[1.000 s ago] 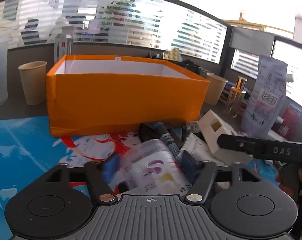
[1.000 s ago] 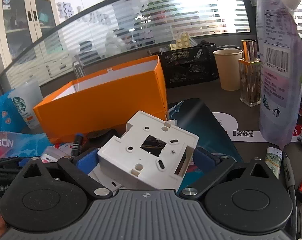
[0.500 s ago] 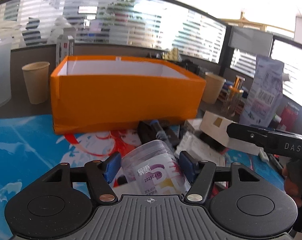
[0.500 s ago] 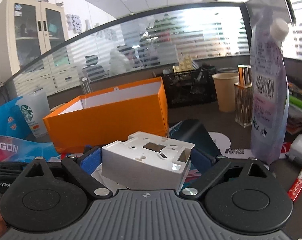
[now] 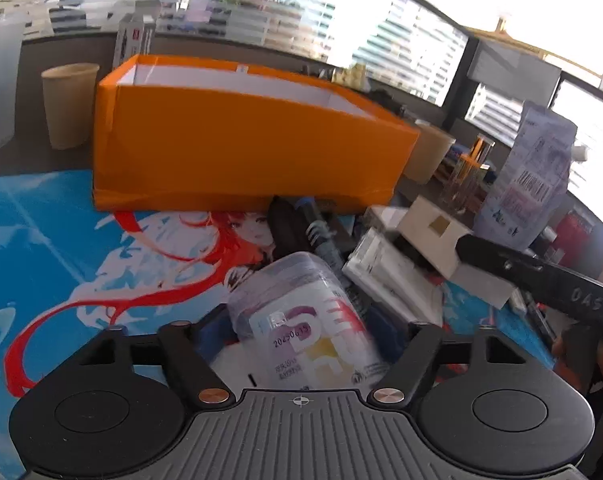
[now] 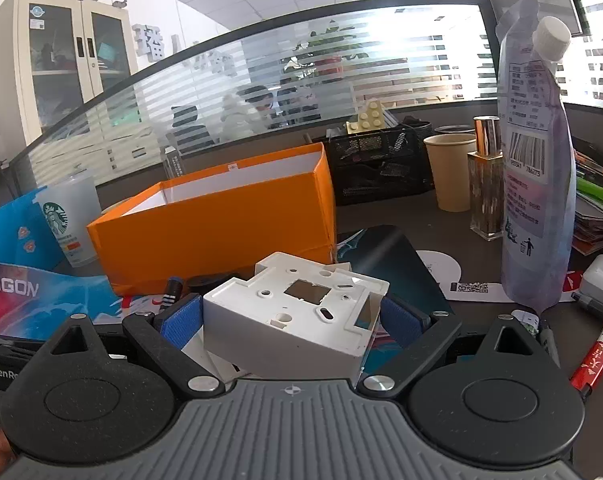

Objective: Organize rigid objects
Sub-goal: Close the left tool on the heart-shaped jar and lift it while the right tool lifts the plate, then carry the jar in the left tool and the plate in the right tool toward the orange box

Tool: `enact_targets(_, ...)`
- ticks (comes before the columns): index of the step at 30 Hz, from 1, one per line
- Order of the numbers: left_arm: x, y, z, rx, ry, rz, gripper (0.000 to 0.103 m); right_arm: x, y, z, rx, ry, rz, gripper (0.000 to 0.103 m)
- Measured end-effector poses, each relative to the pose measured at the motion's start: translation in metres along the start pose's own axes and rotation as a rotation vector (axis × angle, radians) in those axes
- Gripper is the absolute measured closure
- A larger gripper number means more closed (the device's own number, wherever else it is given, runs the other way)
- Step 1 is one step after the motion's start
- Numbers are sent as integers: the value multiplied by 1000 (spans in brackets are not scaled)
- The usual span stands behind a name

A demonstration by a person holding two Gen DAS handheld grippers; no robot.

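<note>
Left wrist view: the left gripper [image 5: 301, 332] has a clear plastic jar [image 5: 301, 320] with a printed label between its fingers. Its jaws have just been opening; the blue pads are mostly hidden behind the jar and blurred, so whether they press on it I cannot tell. The jar tilts, lid end away from the camera, over a blue mat [image 5: 61, 260] with a red-haired figure printed on it. Beyond it stands an orange box [image 5: 241, 152], open-topped, white inside. Just before the box's near wall lie dark pens [image 5: 301, 228]. To the right, a white switch box [image 5: 437, 236] sits in the right gripper [image 5: 441, 240], whose black finger crosses the lower right. A paper cup [image 5: 67, 104] stands left of the box, a pouch [image 5: 533, 184] far right.

Right wrist view: the right gripper [image 6: 291, 320] grasps the switch box [image 6: 297, 312], blue pads [image 6: 181, 320] against both its sides, back face with holes upward, raised above the table. The orange box [image 6: 221, 228] is ahead and left, near but apart. A mesh organizer [image 6: 377, 164], a cup [image 6: 449, 172], a glass bottle [image 6: 485, 188] and the tall pouch [image 6: 537, 180] stand to the right.
</note>
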State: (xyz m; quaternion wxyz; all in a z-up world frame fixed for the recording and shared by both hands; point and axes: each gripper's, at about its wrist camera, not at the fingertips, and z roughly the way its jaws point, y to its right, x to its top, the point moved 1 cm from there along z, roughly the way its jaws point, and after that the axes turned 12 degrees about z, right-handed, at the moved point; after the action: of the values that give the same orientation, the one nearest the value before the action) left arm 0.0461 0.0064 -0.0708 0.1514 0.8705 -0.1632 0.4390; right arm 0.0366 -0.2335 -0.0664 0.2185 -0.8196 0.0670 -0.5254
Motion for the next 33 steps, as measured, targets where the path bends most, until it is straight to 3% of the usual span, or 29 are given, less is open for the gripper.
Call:
enact_targets(5, 5, 10, -12, 13, 59, 68, 35, 2, -3, -4, 3, 21, -14, 9)
enact_targets(23, 36, -6, -44, 81, 175, 46, 38, 22, -31, -17, 24, 125, -134, 13)
enact_targets(24, 36, -7, -45, 81, 177, 48, 38, 22, -33, -18, 20, 141, -143, 34)
enact_targets(25, 37, -7, -45, 82, 178, 48, 38, 25, -35, -21, 53, 154, -157, 73)
enact_targets(26, 39, -8, -45, 79, 179, 45, 38, 28, -37, -22, 61, 149, -161, 90)
enact_targets(30, 40, -10, -45, 76, 187, 37, 38, 32, -43, -8, 23, 83, -221, 89)
enact_targets(31, 38, -10, -45, 78, 184, 36, 38, 30, -42, -5, 28, 65, -223, 82)
enact_targets(33, 36, -12, -42, 78, 172, 31, 38, 25, -42, -5, 42, 67, -219, 81)
